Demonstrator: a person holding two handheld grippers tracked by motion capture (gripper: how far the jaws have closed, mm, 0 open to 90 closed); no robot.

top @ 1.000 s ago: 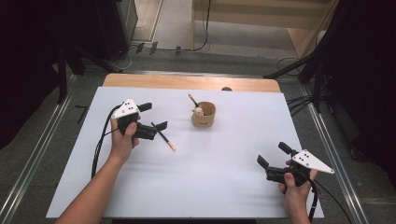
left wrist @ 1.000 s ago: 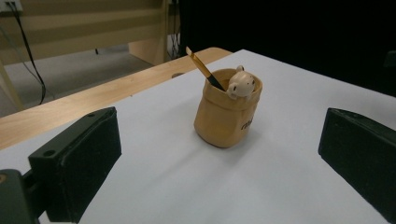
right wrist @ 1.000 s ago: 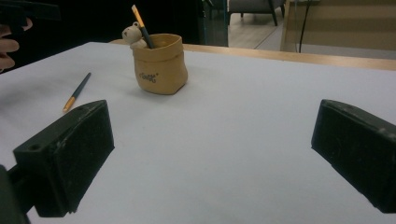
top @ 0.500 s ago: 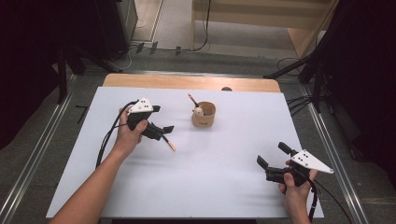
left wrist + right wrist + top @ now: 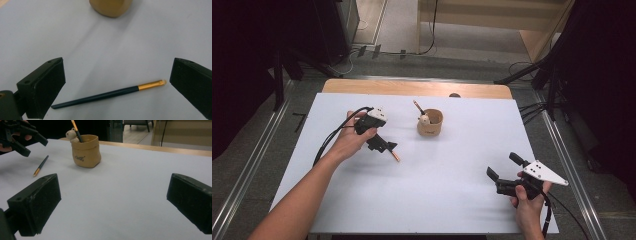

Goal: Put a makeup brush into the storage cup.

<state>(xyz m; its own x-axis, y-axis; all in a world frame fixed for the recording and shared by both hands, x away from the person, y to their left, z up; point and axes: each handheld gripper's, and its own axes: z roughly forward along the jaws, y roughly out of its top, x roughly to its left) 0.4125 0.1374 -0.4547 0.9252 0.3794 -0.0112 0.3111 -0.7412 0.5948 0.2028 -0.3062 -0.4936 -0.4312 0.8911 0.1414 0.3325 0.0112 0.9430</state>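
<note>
I am working over the white table (image 5: 432,200), with the tan pot (image 5: 430,123) standing toward its far side, a second pencil and a small bear figure poking out of it. My left gripper (image 5: 382,144) hangs above the loose pencil (image 5: 107,93), jaws spread wide, nothing between them. My right gripper (image 5: 499,181) rests well apart at the near right corner, jaws spread too, empty. Risk as I judge it: the pencil lies flat and thin on a smooth top, so jaws closing off-centre or too high could roll it or skid it away; coming down hard could jam a jaw on the table. The left gripper view shows the pencil's gold end (image 5: 152,84) and dark shaft; the right gripper view shows the pot's printed face.
</note>
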